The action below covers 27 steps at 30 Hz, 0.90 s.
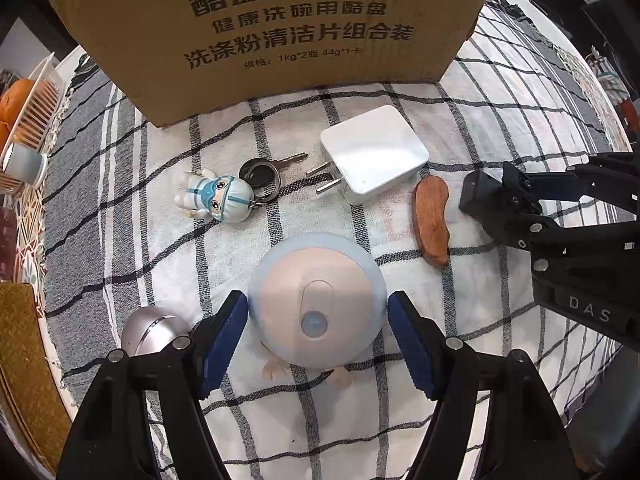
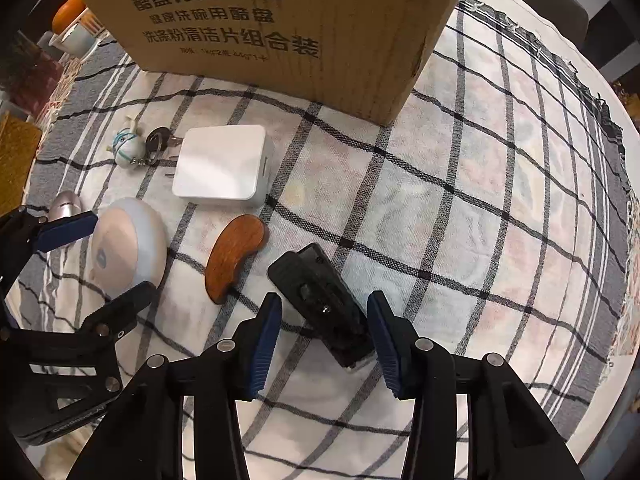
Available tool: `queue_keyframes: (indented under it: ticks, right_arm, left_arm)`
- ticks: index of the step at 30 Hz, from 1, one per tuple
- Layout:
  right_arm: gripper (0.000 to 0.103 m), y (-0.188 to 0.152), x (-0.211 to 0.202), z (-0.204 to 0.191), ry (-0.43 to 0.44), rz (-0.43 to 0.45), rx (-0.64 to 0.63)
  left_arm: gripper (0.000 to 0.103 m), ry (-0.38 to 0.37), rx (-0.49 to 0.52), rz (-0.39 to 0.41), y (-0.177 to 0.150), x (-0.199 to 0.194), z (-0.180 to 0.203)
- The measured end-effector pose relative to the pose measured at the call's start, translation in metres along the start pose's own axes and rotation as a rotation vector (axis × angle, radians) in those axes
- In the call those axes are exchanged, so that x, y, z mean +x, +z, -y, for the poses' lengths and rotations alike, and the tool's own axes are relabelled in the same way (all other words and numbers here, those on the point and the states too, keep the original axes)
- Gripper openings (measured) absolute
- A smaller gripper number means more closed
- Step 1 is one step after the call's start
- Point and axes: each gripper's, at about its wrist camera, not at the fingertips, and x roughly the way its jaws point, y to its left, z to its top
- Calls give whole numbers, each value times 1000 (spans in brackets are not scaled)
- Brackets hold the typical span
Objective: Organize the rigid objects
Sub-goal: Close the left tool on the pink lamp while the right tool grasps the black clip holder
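Observation:
My left gripper (image 1: pixel 316 328) is open, its blue pads on either side of a round pink and pale-blue gadget (image 1: pixel 316 296), close to its sides; contact is unclear. It also shows in the right wrist view (image 2: pixel 128 248). My right gripper (image 2: pixel 324 332) is open around a black rectangular device (image 2: pixel 320 300) lying on the cloth, pads apart from it. Between the two lie a brown wooden piece (image 1: pixel 432 220) (image 2: pixel 236 256), a white plug charger (image 1: pixel 374 152) (image 2: pixel 222 164), and a keychain figurine with a key (image 1: pixel 224 196) (image 2: pixel 130 144).
A cardboard box (image 1: pixel 280 28) (image 2: pixel 280 20) stands at the back of the checked tablecloth (image 2: pixel 480 200). A silver egg-shaped object (image 1: pixel 154 328) lies beside my left finger. A white rack with oranges (image 1: pixel 28 108) and a cup (image 1: pixel 24 164) are at the far left.

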Motion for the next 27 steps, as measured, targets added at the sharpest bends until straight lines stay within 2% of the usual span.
queue_keyframes:
  ticks: [12, 17, 27]
  right_arm:
    - [40, 9, 20, -1, -16, 4, 11]
    - [33, 6, 17, -5, -19, 9, 24]
    - [30, -9, -4, -15, 13, 32, 35]
  left_arm:
    - [74, -19, -26, 17, 5, 23, -4]
    - [74, -28, -20, 26, 1, 25, -7]
    - [74, 3, 13, 108, -13, -9, -8]
